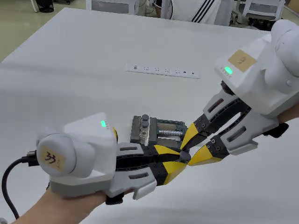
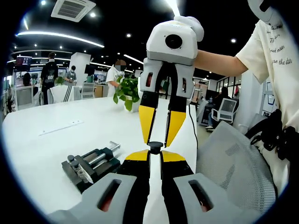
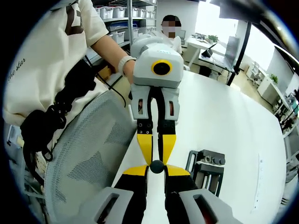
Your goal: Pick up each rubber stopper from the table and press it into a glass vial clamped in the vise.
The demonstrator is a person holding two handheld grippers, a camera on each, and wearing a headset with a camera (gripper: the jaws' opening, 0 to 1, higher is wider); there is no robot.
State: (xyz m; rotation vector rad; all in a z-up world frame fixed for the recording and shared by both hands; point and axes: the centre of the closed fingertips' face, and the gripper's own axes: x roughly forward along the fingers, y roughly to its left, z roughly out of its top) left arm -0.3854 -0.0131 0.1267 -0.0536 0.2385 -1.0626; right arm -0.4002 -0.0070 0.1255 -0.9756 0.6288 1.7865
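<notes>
Two grippers meet tip to tip close to me, just above the table. The left gripper and right gripper each have their jaws pinched nearly closed onto one rubber stopper, a small dark plug caught where the four yellow tips cross. I cannot tell which pair actually carries it; it reads as a handover to me. Risk: if one pair lets go before the other has a firm bite, the stopper drops and rolls, maybe off the near edge. A crooked pinch would also seat it skewed on a vial mouth, and pushing off-axis could tip or crack the glass. Just behind the tips sits one vise, holding what I count as two glass vials, both dark-topped, so possibly plugged already. Further off lies one power strip. Count: two grippers, one stopper, one vise, two vials, one strip.
</notes>
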